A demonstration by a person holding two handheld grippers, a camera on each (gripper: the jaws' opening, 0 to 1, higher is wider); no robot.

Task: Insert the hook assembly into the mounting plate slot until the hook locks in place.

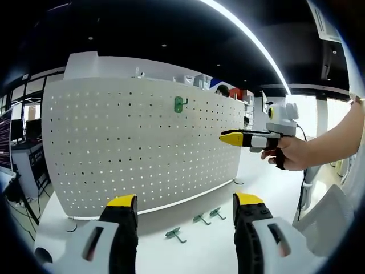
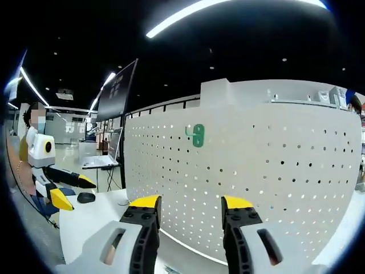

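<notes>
A white pegboard mounting plate [image 1: 125,142] stands upright on the table, and one green hook [image 1: 181,104] hangs in its upper rows. Three loose green hooks [image 1: 201,218] lie on the table at the plate's foot. My left gripper [image 1: 185,201] is open and holds nothing, a short way back from the plate. A hand brings my right gripper [image 1: 234,138] in from the right, near the plate's right part. In the right gripper view the same hung hook [image 2: 195,136] sits on the plate [image 2: 274,171]. My right gripper [image 2: 191,202] is open and empty there. The left gripper [image 2: 71,191] appears at far left.
The white table [image 1: 274,194] runs out to the right of the plate. A small dark object [image 2: 86,197] lies on the table [image 2: 91,220] beyond the plate's left end, near an open laptop [image 2: 101,161]. Desks and shelves stand behind, and a person sits at far left.
</notes>
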